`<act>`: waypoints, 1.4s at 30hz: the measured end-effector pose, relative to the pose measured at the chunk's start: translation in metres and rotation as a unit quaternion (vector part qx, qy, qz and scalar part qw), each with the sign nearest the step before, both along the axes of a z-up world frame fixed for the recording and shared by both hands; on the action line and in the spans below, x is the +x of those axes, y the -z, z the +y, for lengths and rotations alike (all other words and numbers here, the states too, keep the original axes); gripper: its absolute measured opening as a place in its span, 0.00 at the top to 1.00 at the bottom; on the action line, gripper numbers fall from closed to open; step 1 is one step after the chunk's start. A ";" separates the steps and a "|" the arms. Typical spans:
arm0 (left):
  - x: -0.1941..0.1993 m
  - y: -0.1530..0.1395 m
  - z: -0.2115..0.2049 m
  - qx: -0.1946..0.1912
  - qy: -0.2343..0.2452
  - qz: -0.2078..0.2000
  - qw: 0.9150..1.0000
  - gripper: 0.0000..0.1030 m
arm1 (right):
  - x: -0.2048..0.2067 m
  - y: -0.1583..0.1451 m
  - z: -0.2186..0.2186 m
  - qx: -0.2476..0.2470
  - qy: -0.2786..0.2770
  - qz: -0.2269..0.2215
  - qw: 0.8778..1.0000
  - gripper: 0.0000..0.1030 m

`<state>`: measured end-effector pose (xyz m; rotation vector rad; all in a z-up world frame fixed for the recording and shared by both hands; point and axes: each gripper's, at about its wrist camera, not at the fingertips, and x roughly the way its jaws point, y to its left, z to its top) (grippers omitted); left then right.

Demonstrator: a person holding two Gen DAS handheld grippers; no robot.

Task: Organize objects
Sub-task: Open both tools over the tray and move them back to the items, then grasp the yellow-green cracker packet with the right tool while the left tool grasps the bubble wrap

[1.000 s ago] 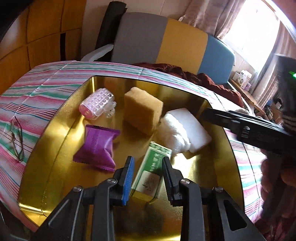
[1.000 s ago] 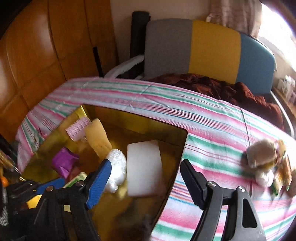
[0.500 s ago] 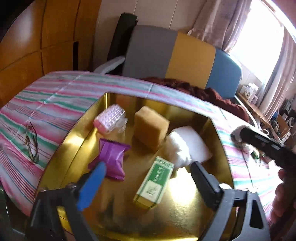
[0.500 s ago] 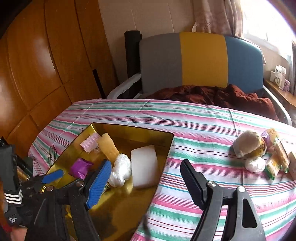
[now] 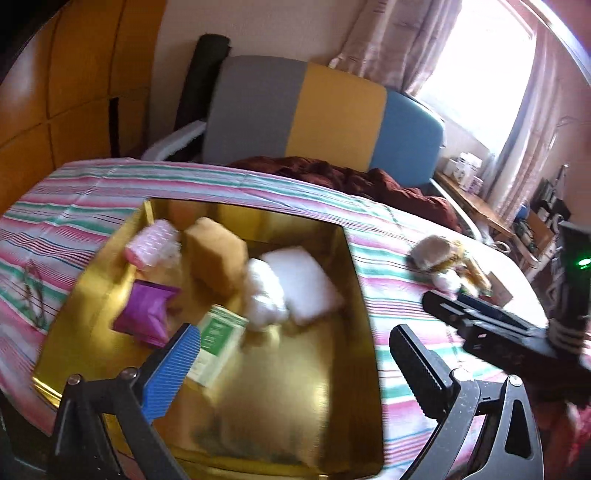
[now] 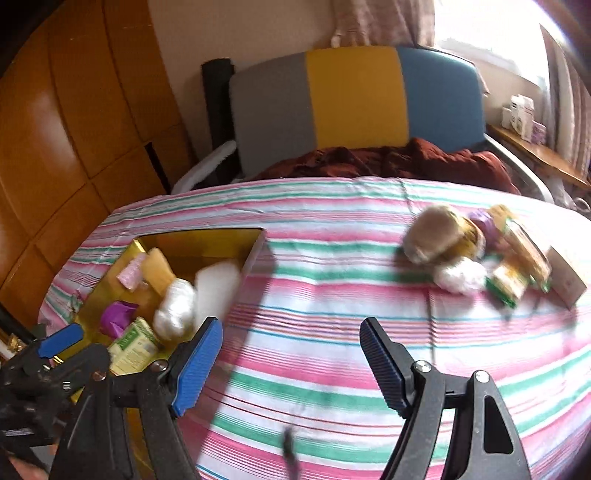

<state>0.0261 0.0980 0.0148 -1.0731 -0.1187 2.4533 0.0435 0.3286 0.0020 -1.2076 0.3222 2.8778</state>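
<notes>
The worktop (image 6: 332,295) is covered by a cloth striped in pink, green and white. Behind it stands a chair (image 6: 354,96) whose backrest is divided into three vertical panels: grey, yellow and blue. A dark red-brown blanket (image 6: 406,162) lies crumpled on the seat, just beyond the far edge of the worktop. The left side of the room is lined with glossy orange-brown wood panelling (image 6: 74,129). The rear wall (image 6: 240,29) is plain cream. A window (image 5: 480,62) at the upper right admits strong daylight, flanked by pale pinkish curtains (image 5: 391,37). Below the window, a wooden shelf (image 6: 535,155) carries small white containers (image 6: 521,118).
</notes>
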 end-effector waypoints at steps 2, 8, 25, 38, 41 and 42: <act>0.005 -0.001 0.013 0.003 0.016 -0.004 1.000 0.00 | 0.005 0.007 0.013 -0.002 0.015 -0.008 1.000 0.24; 0.021 -0.006 0.053 -0.012 0.061 0.007 0.998 0.00 | 0.020 0.025 0.055 -0.014 0.062 -0.025 0.998 0.24; 0.057 0.006 0.124 -0.050 0.146 -0.012 0.988 0.00 | 0.011 0.049 0.213 -0.048 0.285 -0.036 0.957 0.24; 0.056 0.019 0.142 -0.089 0.155 -0.026 0.984 0.00 | -0.054 0.070 0.263 -0.043 0.308 -0.099 0.945 0.26; 0.052 0.021 0.149 -0.094 0.158 -0.029 0.983 0.00 | -0.059 0.074 0.256 0.013 0.263 -0.107 0.959 0.32; 0.049 0.022 0.151 -0.094 0.159 -0.033 0.982 0.00 | -0.058 0.074 0.254 0.031 0.252 -0.109 0.961 0.41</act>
